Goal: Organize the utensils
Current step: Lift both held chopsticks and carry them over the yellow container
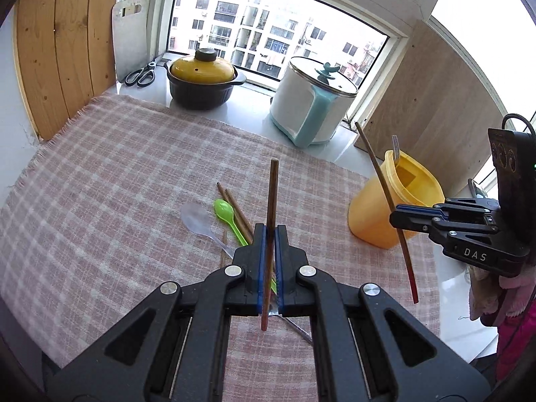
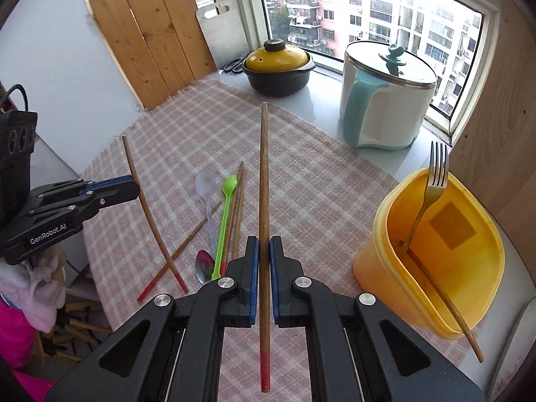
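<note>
Black grippers, left [image 1: 270, 231] and right [image 2: 264, 244], have blue pads, silver screws, white lettering; pink sleeve [image 1: 512, 345]

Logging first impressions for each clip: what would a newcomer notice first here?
Each set of tongs, left and right, is shut on a red-tipped chopstick held above the checked cloth. At the right stands a yellow holder with a fork inside; spoons lie mid-cloth.
</note>
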